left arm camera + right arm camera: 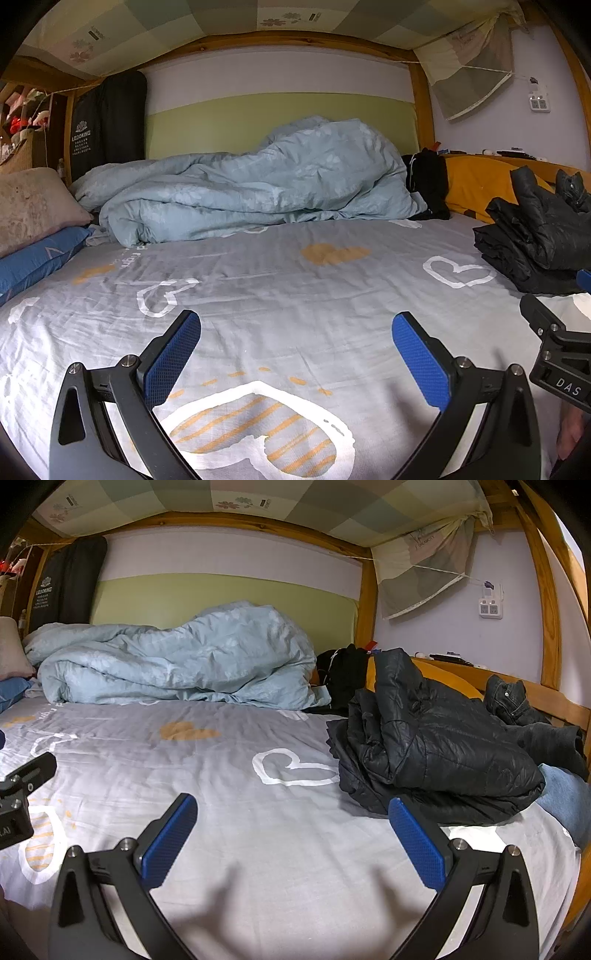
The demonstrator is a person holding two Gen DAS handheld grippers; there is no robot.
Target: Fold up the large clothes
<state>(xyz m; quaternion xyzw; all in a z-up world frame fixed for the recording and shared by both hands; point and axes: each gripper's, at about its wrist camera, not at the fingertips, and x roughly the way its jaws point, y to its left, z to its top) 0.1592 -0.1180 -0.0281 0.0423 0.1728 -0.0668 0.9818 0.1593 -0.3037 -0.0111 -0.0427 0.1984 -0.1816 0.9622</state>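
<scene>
Both my tongs spread wide, empty: left gripper [296, 330], right gripper [292, 812]. Black puffer jacket [436, 753] heaped just beyond my right's right finger.

I see the bed [236, 760] with a grey sheet printed with hearts. On it lie a crumpled light blue duvet [177, 661] at the far side, a black puffer jacket [436, 753] on the right, and pillows [33, 229] on the left.

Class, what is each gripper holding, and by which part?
Nothing: the left gripper and right gripper are both open over the bedsheet.
</scene>
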